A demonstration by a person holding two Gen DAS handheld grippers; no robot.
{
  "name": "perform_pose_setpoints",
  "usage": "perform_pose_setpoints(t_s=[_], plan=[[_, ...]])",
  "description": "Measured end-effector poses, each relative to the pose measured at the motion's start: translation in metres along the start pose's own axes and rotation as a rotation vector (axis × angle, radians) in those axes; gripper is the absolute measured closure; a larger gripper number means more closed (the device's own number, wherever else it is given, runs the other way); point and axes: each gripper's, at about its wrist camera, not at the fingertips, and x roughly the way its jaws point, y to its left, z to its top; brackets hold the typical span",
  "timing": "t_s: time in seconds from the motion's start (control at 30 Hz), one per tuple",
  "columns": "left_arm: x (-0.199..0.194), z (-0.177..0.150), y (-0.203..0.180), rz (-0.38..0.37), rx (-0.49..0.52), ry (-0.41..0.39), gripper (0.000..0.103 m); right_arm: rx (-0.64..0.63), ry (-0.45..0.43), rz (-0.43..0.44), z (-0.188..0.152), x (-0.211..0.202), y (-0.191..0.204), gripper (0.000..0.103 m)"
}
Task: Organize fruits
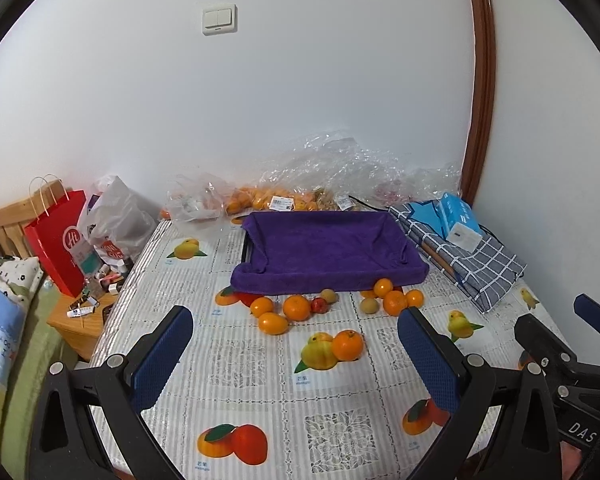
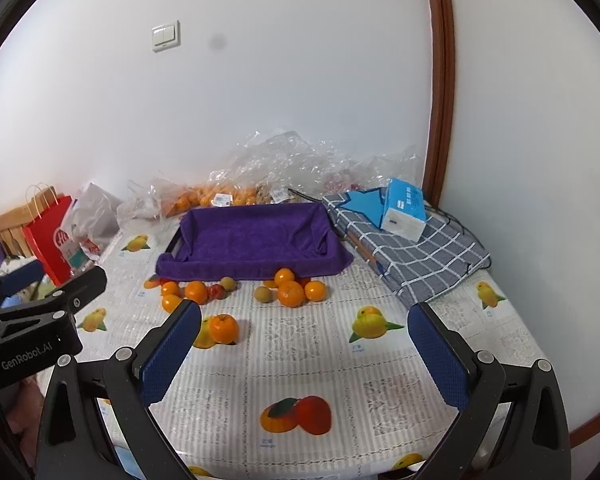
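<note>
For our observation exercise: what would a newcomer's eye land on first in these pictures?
Probably the purple towel-lined tray at the table's middle, empty. Next, the loose oranges and smaller fruits strewn along its near edge. Both grippers, left and right, hang open in the foreground.

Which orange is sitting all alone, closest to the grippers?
The lone orange on the tablecloth, partly over a printed mango picture. All the other fruits huddle farther back along the purple tray's front edge.

fruits on table, before tray; bags behind
</note>
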Motion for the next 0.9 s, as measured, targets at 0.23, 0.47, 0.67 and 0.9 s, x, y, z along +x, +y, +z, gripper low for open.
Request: perform_pose_setpoints(t_s=[0.23,0.47,0.67,0.9], plan=[[0.01,-0.003,0.005,0.02,0.005,0.022,0.0,0.034,-0.006,0.022,-0.004,0.011,-0.009,0.001],[0.028,0.002,0.017,-0.078,-0.016,0.026,0.0,-0.027,0.008,-0.02,-0.005,0.042,-0.011,0.001],[0.055,-0.003,0.03,-0.067,-0.022,0.019,0.0,-0.013,0.077,0.001,-0.01,0.083,-0.017,0.006],[0.11,-0.023,0.059,-0.002,-0.044,0.115,0.0,-0.024,0.168,0.018,-0.035,0.135,-0.012,0.02]])
